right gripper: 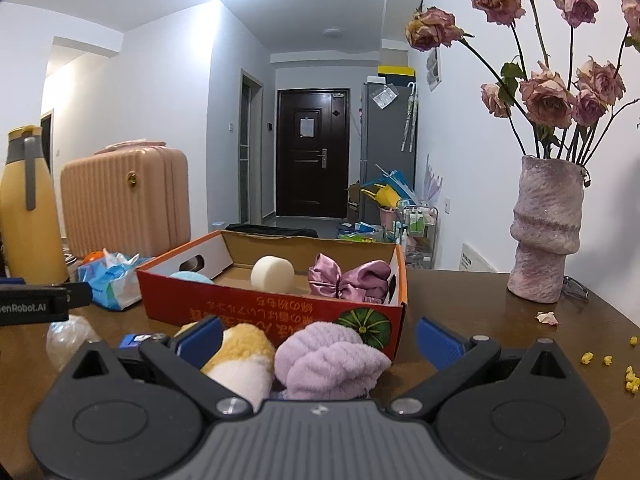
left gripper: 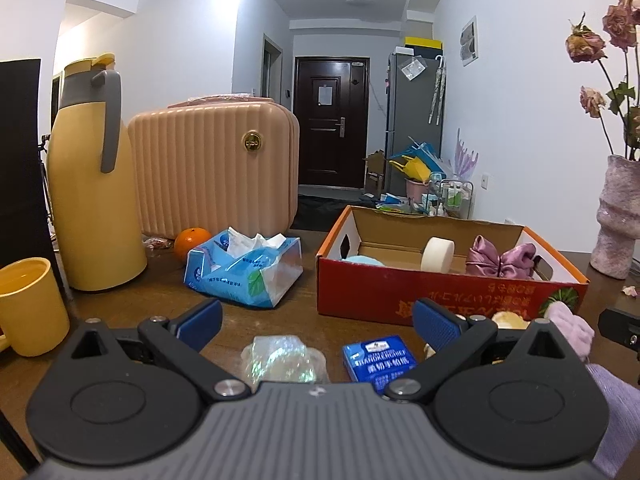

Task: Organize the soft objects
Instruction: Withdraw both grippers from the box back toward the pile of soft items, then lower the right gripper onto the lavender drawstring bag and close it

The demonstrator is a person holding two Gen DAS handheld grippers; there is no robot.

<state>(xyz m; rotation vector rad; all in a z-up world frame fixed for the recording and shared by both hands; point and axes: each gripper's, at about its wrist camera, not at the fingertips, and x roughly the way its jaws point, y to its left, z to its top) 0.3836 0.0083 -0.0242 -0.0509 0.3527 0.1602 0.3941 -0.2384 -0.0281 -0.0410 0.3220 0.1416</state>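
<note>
A red cardboard box (left gripper: 440, 296) stands on the wooden table and also shows in the right wrist view (right gripper: 248, 308). Inside lie a cream sponge roll (left gripper: 438, 255), a pink satin scrunchie (left gripper: 500, 258) and a light blue soft thing (left gripper: 362, 260). My left gripper (left gripper: 320, 322) is open above a shiny plastic-wrapped soft item (left gripper: 284, 358) and a blue handkerchief pack (left gripper: 378, 360). My right gripper (right gripper: 320, 336) is open, with a purple fluffy sock (right gripper: 328, 360) and a yellow-white plush sock (right gripper: 244, 356) between its fingers, in front of the box.
A blue tissue pack (left gripper: 244, 266), an orange (left gripper: 192, 242), a yellow thermos jug (left gripper: 90, 184), a yellow mug (left gripper: 30, 306) and a pink case (left gripper: 212, 168) stand at the left. A vase of dried roses (right gripper: 546, 232) stands right, with petals and crumbs nearby.
</note>
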